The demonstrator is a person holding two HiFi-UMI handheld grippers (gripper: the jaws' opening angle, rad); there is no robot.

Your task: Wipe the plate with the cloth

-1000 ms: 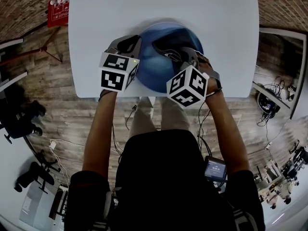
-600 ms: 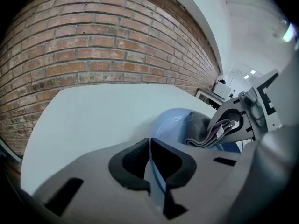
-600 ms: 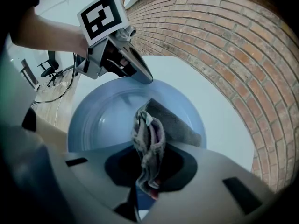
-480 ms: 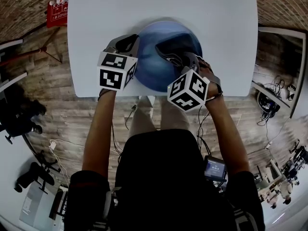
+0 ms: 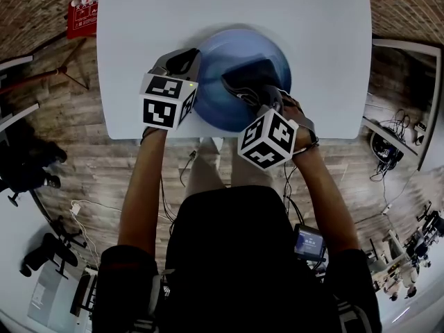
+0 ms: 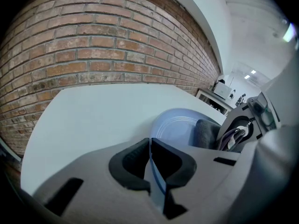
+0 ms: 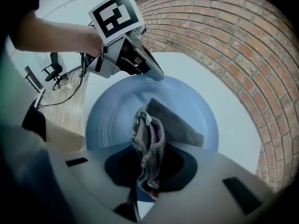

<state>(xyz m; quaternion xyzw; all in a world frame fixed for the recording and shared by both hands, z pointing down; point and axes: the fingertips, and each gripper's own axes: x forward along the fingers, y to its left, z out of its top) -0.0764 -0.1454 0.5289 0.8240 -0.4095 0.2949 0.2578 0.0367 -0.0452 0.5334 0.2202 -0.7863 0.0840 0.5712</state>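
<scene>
Left gripper (image 6: 150, 158) first: I've got its jaws clamped on the near-left rim of the blue plate (image 6: 174, 129). In the left gripper view the thin blue edge runs straight up between the two dark pads. From the head view the left gripper (image 5: 183, 62) sits at the plate's left side, its marker cube (image 5: 169, 101) just behind it toward me.

Over to the right gripper (image 7: 146, 174). Its jaws are closed on a bunched fold of the grey cloth (image 7: 148, 139), which stands up between the pads in a wrinkled ridge. Past the jaws the cloth spreads into a flat dark panel, and that panel lies on the plate (image 7: 112, 113). In the head view the right gripper (image 5: 261, 93) comes in from the plate's near-right. The cloth (image 5: 250, 73) covers the right-centre of the plate (image 5: 215, 60), while the left half is bare blue.

The plate sits on the white counter (image 5: 236, 5), close to its front edge, between the two grippers. A brick wall (image 6: 93, 45) runs behind the counter. A red object (image 5: 83, 19) shows just off the counter's far-left corner.
</scene>
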